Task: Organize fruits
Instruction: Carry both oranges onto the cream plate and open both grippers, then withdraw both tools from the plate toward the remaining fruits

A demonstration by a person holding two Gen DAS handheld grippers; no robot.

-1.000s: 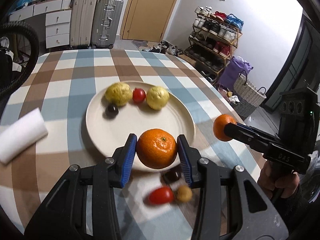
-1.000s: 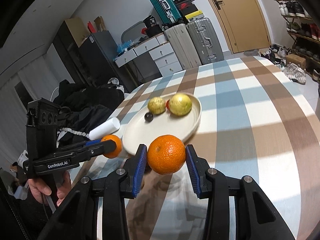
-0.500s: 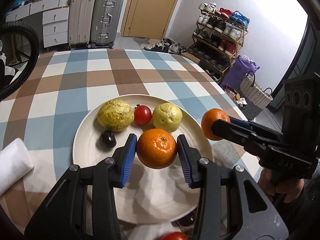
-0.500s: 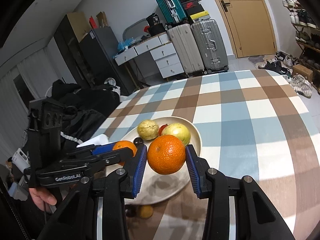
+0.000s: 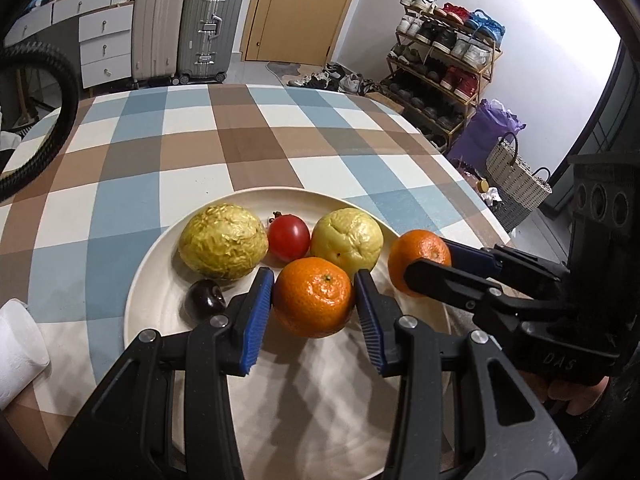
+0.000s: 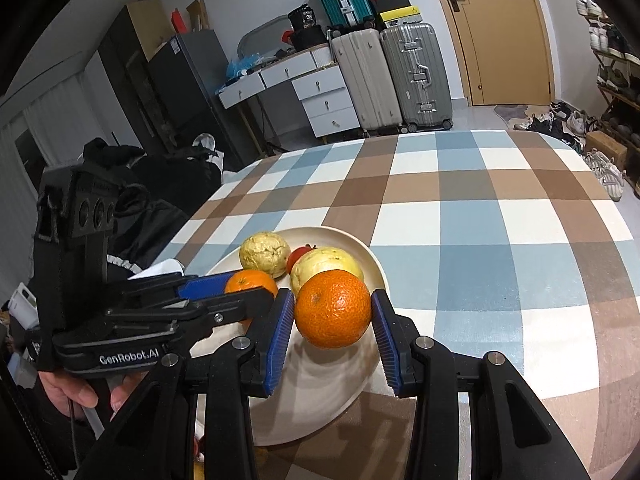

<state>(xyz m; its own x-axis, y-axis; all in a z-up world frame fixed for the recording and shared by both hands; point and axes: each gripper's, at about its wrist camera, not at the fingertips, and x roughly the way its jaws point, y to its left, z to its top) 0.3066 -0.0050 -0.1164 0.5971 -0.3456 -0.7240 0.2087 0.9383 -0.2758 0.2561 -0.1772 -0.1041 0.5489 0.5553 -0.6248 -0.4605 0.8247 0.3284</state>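
A cream plate (image 5: pixel 160 264) (image 6: pixel 372 268) on the checked tablecloth holds two bumpy yellow fruits (image 5: pixel 223 241) (image 5: pixel 347 238), a red tomato (image 5: pixel 289 237) and a dark plum (image 5: pixel 205 299). My left gripper (image 5: pixel 314 312) is shut on an orange (image 5: pixel 314 297) and holds it low over the plate, just in front of the tomato. My right gripper (image 6: pixel 330 322) is shut on a second orange (image 6: pixel 333 309) over the plate's right part. That orange also shows in the left wrist view (image 5: pixel 418 258), beside the right yellow fruit.
A white paper roll (image 5: pixel 18 354) lies left of the plate. Checked tablecloth (image 5: pixel 208 136) stretches beyond the plate. Suitcases (image 5: pixel 210 24), drawers and a shoe rack (image 5: pixel 444 60) stand past the table. A woven basket (image 5: pixel 514 182) sits on the floor right.
Both grippers have carried their oranges forward over the plate and lowered them toward the other fruit. The small fruits near the plate's front edge have dropped out of the left view.
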